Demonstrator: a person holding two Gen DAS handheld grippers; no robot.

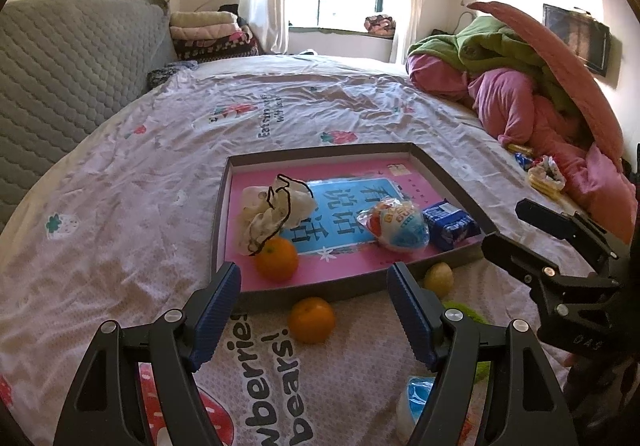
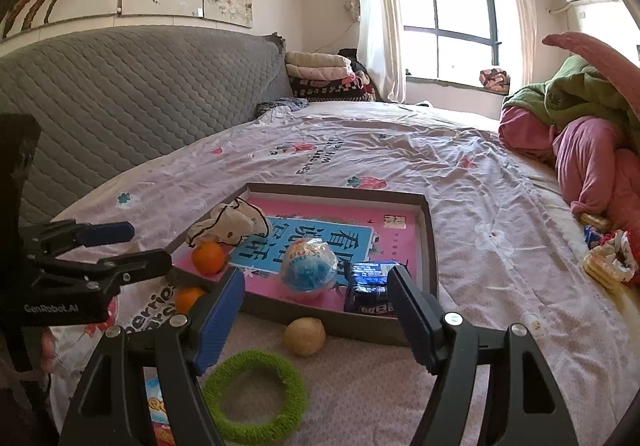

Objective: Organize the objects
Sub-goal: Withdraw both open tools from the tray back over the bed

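Observation:
A shallow grey tray (image 1: 320,149) (image 2: 336,189) lies on the bed, lined by a pink and blue book (image 1: 344,201). Inside it are a white cloth with a black cord (image 1: 276,211), an orange (image 1: 277,260), a round snack bag (image 1: 396,224) and a blue packet (image 1: 450,224). A second orange (image 1: 312,320) (image 2: 188,298) sits on the sheet just in front of the tray, below my open, empty left gripper (image 1: 314,274). My right gripper (image 2: 316,278) is also open and empty, above a yellowish fruit (image 2: 305,336) and a green ring (image 2: 296,394).
A blue-and-white packet (image 1: 416,398) lies close under my left gripper. Pink and green bedding (image 1: 520,85) is heaped at the right, with snack packs (image 2: 608,258) at its foot. A grey quilted headboard (image 1: 60,65) borders the left. Folded blankets (image 2: 320,73) sit by the window.

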